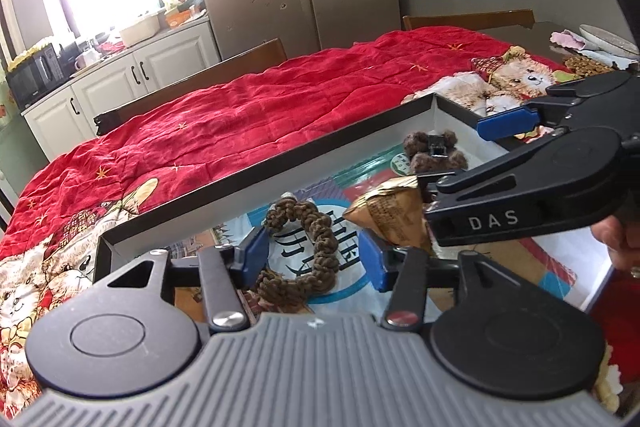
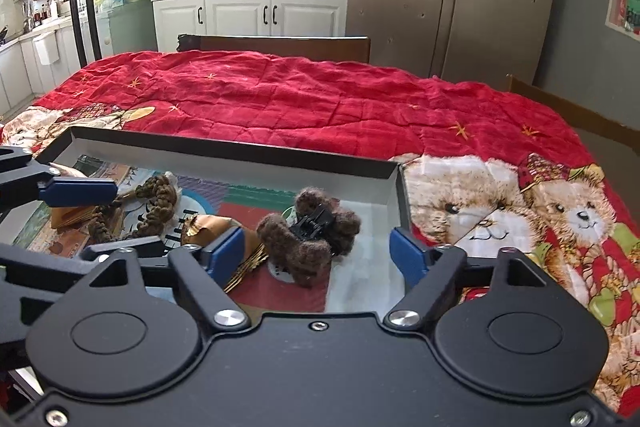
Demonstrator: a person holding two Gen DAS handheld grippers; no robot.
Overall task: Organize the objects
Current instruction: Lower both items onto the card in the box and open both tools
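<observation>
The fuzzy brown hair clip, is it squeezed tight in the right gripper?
No, the fuzzy brown hair clip lies in the tray, untouched between the right gripper's wide-open jaws.

- The gold packet is partly hidden behind the right gripper in the left wrist view.
- The tray has its near edge hidden under both gripper bodies.
- The braided brown ring is half covered by the left gripper in the right wrist view.
- The hand is cut off by the picture's right edge.
- The print on the tray floor is too covered to read.
</observation>
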